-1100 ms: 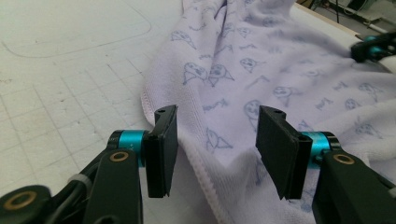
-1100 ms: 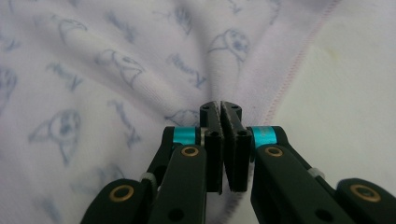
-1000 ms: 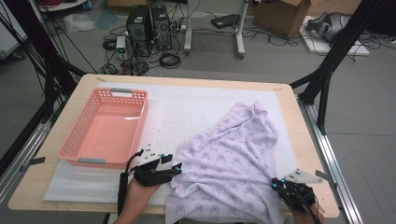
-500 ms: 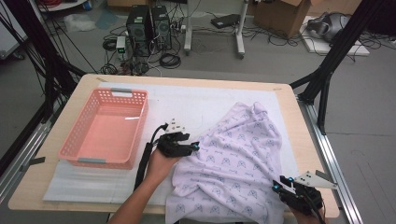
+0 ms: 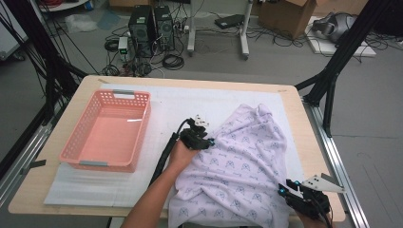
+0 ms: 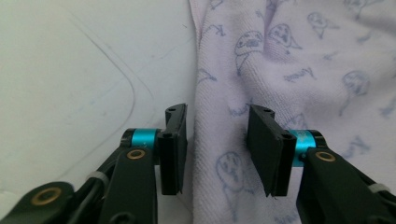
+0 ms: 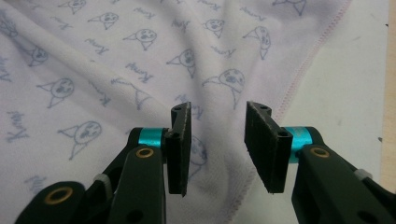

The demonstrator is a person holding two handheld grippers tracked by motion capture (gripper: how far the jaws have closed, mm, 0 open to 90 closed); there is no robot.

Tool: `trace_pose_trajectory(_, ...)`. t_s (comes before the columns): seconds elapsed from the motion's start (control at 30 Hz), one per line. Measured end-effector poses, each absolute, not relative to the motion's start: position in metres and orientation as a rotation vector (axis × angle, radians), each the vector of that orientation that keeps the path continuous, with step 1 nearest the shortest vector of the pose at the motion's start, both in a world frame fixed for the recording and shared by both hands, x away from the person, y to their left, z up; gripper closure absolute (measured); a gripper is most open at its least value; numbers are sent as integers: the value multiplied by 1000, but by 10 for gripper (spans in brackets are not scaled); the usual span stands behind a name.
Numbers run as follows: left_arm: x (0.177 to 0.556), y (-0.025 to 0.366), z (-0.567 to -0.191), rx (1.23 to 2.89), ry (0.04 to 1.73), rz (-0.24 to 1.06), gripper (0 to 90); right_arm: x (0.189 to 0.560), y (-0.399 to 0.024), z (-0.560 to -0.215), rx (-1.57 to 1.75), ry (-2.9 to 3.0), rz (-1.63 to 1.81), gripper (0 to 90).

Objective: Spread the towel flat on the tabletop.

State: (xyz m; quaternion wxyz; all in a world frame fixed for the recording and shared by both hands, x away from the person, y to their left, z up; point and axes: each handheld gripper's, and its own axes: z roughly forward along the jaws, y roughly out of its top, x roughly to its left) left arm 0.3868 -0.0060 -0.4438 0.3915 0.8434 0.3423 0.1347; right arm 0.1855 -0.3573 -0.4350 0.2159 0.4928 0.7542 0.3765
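On the wooden table (image 5: pixel 43 190), over a white mat (image 5: pixel 190 102), a lilac printed cloth (image 5: pixel 242 161) lies rumpled across the right half, its near edge hanging to the table's front. It looks spread for straightening or folding, with each gripper set at an opposite edge so the fabric can be pulled flat. A pink plastic basket (image 5: pixel 107 164) stands empty on the left, well apart from the cloth, probably the place where it ends up.

The left gripper (image 5: pixel 205 141) sits at the cloth's left edge, about halfway up it; a second ago it was lower, near the front corner, so it has travelled up along that edge. Its jaws have just been closing and now stand half apart with a ridge of the cloth's edge (image 6: pixel 217 140) between them, the pads not yet pressing. The right gripper (image 5: pixel 289 190) rests at the near right corner, much where it was. Its jaws have just been opening and stand half wide over the hemmed corner (image 7: pixel 219 154), gripping nothing.
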Motion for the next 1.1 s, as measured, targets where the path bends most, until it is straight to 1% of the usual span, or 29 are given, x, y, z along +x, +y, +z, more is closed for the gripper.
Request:
trace_pose_trajectory(0.03,386,-6,-443,2149,863,333,757,185,-358,-435,1374,2090,1044,608)
trace_pose_trajectory(0.07,383,-7,-441,2161,873,347,802,185,-358,-436,1377,2089,1042,607)
trace_pose_trajectory(0.1,381,-7,-440,2175,876,356,826,185,-358,-436,1376,2089,1042,607)
trace_pose_trajectory(0.17,372,-2,-438,2180,894,364,835,186,-357,-438,1374,2095,1038,607)
trace_pose_trajectory(0.23,363,6,-438,2165,914,343,837,186,-355,-438,1371,2101,1040,607)
trace_pose_trajectory(0.3,349,18,-439,2106,953,288,837,186,-354,-438,1374,2100,1047,603)
trace_pose_trajectory(0.37,336,26,-439,2125,940,296,837,189,-351,-439,1376,2104,1055,601)
trace_pose_trajectory(0.6,300,60,-444,2023,960,246,837,200,-340,-439,1362,2128,1059,601)
trace_pose_trajectory(0.83,263,79,-446,1973,941,225,833,217,-336,-438,1391,2121,1075,589)
trace_pose_trajectory(0.9,259,82,-446,1965,925,213,818,225,-331,-440,1385,2129,1074,585)
trace_pose_trajectory(0.93,260,82,-445,1957,917,212,786,230,-328,-443,1384,2140,1069,584)
trace_pose_trajectory(1.03,270,83,-440,1922,912,212,607,239,-321,-448,1383,2154,1041,590)
trace_pose_trajectory(1.07,275,82,-437,1904,916,213,562,239,-320,-448,1379,2150,1040,608)
trace_pose_trajectory(1.1,281,82,-434,1880,928,197,541,240,-320,-448,1378,2159,1046,679)
